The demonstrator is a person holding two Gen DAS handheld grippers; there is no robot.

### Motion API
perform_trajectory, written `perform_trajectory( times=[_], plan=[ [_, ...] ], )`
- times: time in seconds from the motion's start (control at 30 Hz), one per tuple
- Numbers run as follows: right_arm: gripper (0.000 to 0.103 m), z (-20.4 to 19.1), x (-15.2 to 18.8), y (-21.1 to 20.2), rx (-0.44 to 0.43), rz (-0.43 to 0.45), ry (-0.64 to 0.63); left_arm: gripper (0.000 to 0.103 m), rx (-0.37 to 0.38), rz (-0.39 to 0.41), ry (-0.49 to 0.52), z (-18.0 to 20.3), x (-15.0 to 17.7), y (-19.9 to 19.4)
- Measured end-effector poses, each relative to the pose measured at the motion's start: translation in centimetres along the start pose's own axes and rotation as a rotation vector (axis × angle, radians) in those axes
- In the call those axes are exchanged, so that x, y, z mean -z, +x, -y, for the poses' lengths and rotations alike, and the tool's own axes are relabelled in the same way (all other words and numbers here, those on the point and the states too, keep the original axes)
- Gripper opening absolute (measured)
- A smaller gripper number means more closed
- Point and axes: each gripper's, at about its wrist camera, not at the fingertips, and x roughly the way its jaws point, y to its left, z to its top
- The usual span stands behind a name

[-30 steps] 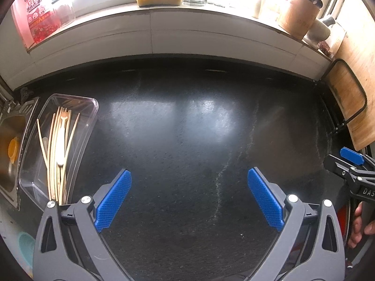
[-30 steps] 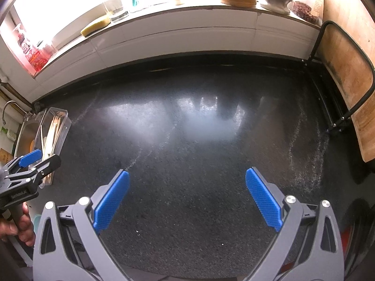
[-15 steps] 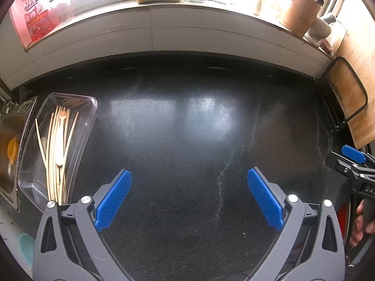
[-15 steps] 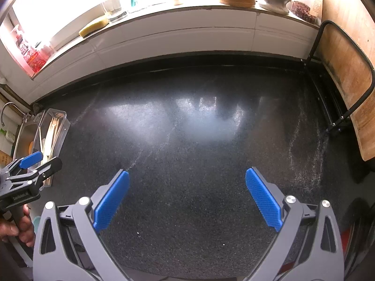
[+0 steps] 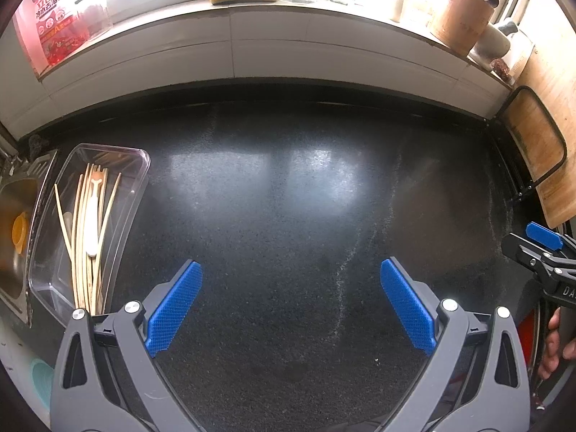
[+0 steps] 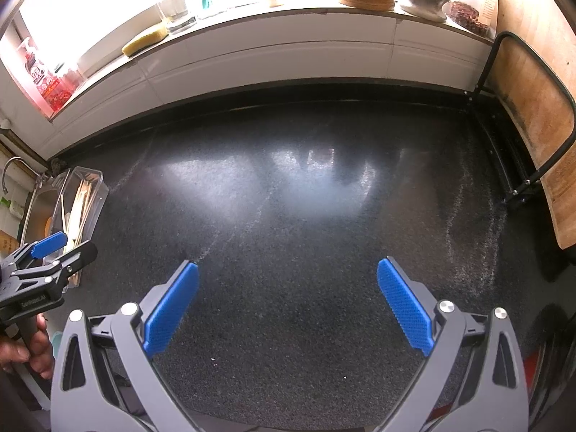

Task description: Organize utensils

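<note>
While both my claws hang wide apart w/ nothing in them over the dark countertop [image 5: 288, 216], left gripper [image 5: 288, 309] and right gripper [image 6: 286, 309], the chopsticks [image 5: 81, 237] and white spoon [image 5: 91, 223] lie in the clear tray [image 5: 140, 165] by the sink [image 5: 10, 252], far left.

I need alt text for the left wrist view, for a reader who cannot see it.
The open, empty left gripper hovers over a bare black countertop. At far left, a clear plastic tray holds wooden chopsticks and a white utensil, beside a sink. The right gripper shows at the right edge.
</note>
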Motion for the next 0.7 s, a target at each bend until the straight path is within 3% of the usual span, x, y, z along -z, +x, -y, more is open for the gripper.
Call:
perform_trajectory(
  times=[0.7],
  plan=[
    [0.096,0.06,-0.02,0.46,-0.006,-0.007,-0.003,0.097,0.004,-0.008,0.006,-0.04,-0.12,0.24]
  ],
)
